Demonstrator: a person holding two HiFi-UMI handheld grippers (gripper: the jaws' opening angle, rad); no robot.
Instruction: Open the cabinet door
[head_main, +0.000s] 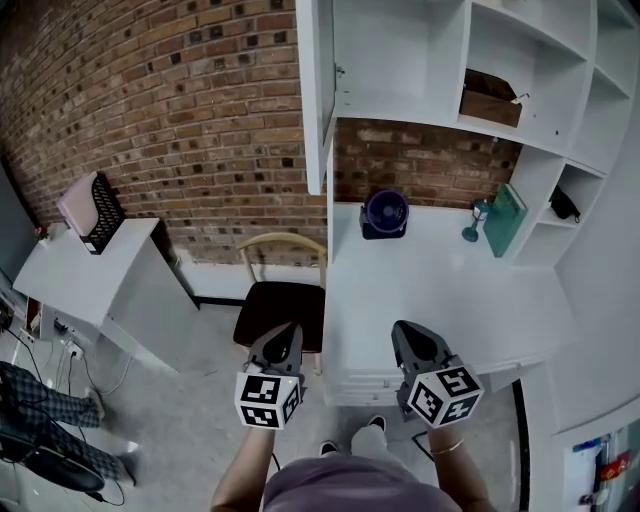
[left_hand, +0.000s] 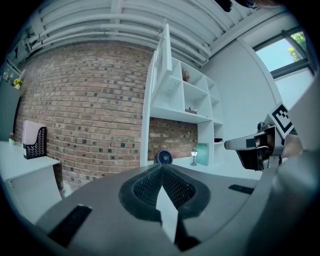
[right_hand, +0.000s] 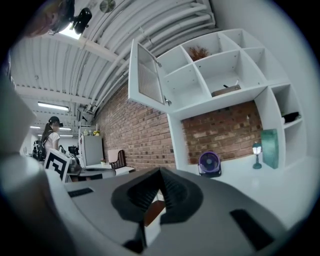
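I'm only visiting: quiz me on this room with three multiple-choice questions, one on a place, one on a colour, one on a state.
1. Where is the fan?
A. on the desk
B. on the chair
C. on the floor
2. What colour is the fan?
A. red
B. purple
C. yellow
3. The cabinet door is:
A. shut
B. open
C. gone
Answers: 1 A, it stands at the back of the desk; 2 B, its housing is purple; 3 B, it is swung out, showing the compartment behind it.
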